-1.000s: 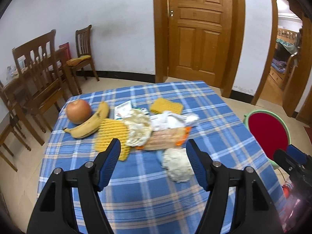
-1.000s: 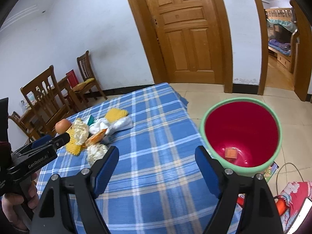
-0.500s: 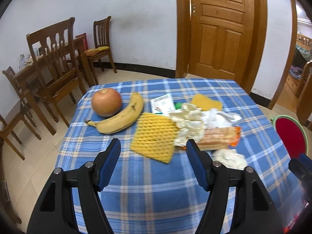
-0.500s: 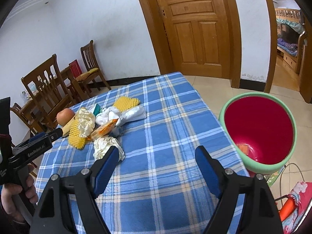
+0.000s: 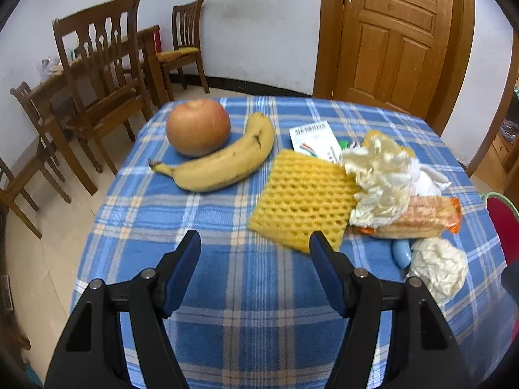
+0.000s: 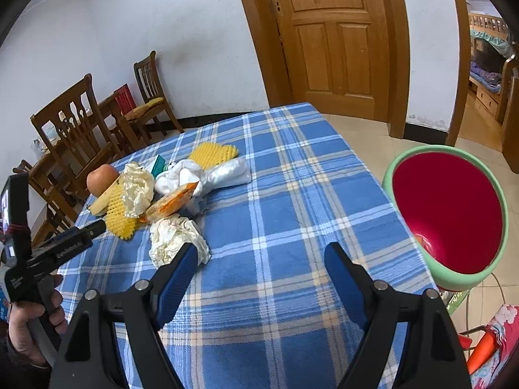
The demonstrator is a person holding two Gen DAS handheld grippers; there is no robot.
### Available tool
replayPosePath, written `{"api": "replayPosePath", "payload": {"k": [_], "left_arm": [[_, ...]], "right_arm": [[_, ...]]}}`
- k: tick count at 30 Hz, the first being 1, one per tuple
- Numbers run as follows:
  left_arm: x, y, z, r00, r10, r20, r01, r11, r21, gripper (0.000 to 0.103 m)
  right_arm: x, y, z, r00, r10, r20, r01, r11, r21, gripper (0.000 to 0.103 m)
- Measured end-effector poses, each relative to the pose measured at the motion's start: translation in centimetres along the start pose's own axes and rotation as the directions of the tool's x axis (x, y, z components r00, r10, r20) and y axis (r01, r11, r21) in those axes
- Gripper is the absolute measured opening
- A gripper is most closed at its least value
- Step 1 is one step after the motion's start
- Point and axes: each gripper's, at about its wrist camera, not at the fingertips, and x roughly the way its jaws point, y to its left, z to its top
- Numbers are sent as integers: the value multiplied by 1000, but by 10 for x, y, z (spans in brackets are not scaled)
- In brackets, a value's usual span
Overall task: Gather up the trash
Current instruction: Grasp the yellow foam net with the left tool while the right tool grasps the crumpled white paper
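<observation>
A pile of trash lies on the blue plaid table: a yellow foam net, a crumpled cream wrapper, an orange snack packet, a crumpled paper ball and a white card. My left gripper is open and empty, just short of the foam net. My right gripper is open and empty over the table, with the paper ball by its left finger. A red bin with a green rim stands off the table's right edge.
An apple and a banana lie left of the trash. A second foam net and a white bag lie further back. Wooden chairs stand left of the table. A wooden door is behind.
My left gripper has swung left and closer, from the paper ball and packet to the foam net. My right gripper has turned left, away from the bin, toward the pile.
</observation>
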Motion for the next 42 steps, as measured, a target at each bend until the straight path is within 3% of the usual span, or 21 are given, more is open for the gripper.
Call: {"api": "replayPosePath", "payload": {"k": [12, 18, 23, 25, 28, 35, 42], "left_arm": [[27, -19, 13, 998, -57, -19, 58, 997, 44, 69], [42, -20, 15, 996, -83, -42, 84, 996, 17, 69], [41, -23, 15, 992, -117, -36, 118, 993, 25, 51], [39, -25, 14, 990, -140, -30, 141, 989, 33, 32], [37, -22, 15, 982, -185, -28, 185, 983, 17, 14], [12, -9, 12, 981, -192, 34, 193, 981, -22, 11], [-20, 12, 1, 980, -178, 85, 183, 982, -46, 11]], "right_arm": [[12, 11, -2, 1000, 7, -27, -8, 1000, -26, 82], [13, 11, -3, 999, 13, -30, -14, 999, -32, 82], [16, 14, -4, 999, 21, -37, -23, 999, -40, 82], [17, 17, -4, 999, 26, -38, -28, 999, -46, 82], [19, 21, -5, 999, 36, -39, -38, 998, -59, 82], [25, 30, -4, 994, 82, -68, -87, 993, -73, 69], [34, 46, -4, 986, 136, -91, -145, 985, -95, 66]]}}
